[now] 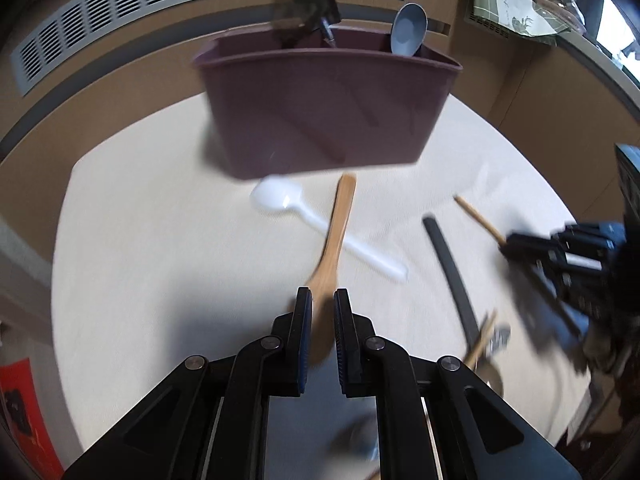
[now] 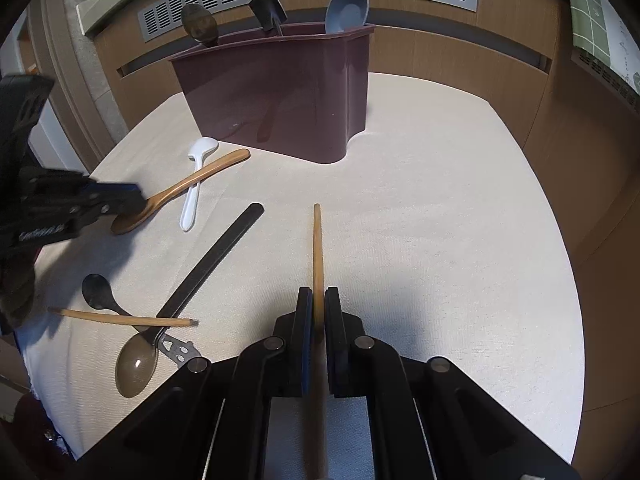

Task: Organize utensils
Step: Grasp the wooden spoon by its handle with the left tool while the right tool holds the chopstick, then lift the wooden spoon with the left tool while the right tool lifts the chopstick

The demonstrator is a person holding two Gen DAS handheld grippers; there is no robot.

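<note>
My left gripper (image 1: 322,300) is shut on the bowl end of a wooden spoon (image 1: 340,232), whose handle points toward the maroon utensil bin (image 1: 320,112). The handle crosses a white plastic spoon (image 1: 280,200). My right gripper (image 2: 318,292) is shut on a wooden chopstick (image 2: 317,248) that sticks straight out ahead over the cloth. In the right wrist view the left gripper (image 2: 138,200) shows at the left, clamped on the wooden spoon (image 2: 188,186). The bin (image 2: 280,92) holds a grey spoon (image 2: 348,8), a black utensil (image 2: 268,8) and a brown spoon (image 2: 200,24).
On the cream tablecloth (image 2: 440,240) lie a long black flat utensil (image 2: 216,260), a black spoon (image 2: 98,292), a second chopstick (image 2: 120,317) and a translucent brown spoon (image 2: 136,368). Wooden panelling with a vent grille stands behind the bin.
</note>
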